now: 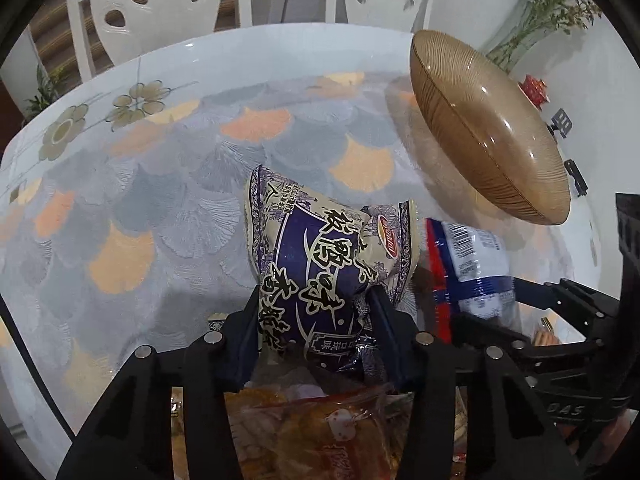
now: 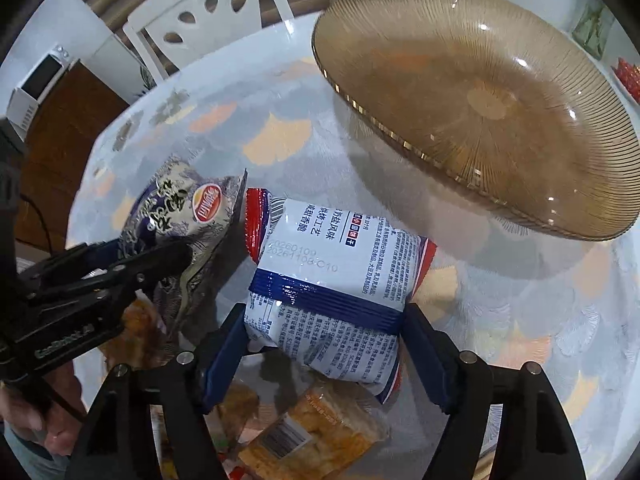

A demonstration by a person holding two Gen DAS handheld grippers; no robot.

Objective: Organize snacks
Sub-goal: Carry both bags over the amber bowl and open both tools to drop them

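Observation:
My left gripper (image 1: 316,312) is shut on a purple and cream snack bag (image 1: 320,256) and holds it above the table. The same bag (image 2: 192,220) and the left gripper (image 2: 160,264) show at the left of the right wrist view. My right gripper (image 2: 324,332) is shut on a white, blue and red snack bag (image 2: 336,280), also held up; that bag (image 1: 468,264) shows right of the purple one in the left wrist view. An empty amber ribbed glass bowl (image 2: 480,108) stands on the table to the far right, also seen in the left wrist view (image 1: 488,120).
Several orange snack packets (image 2: 320,428) lie below the grippers, also in the left wrist view (image 1: 312,420). The round table (image 1: 160,184) has a fan-pattern cloth. White chairs (image 1: 160,4) stand behind it. A plant (image 1: 552,4) and a red item (image 1: 534,88) are at the far right.

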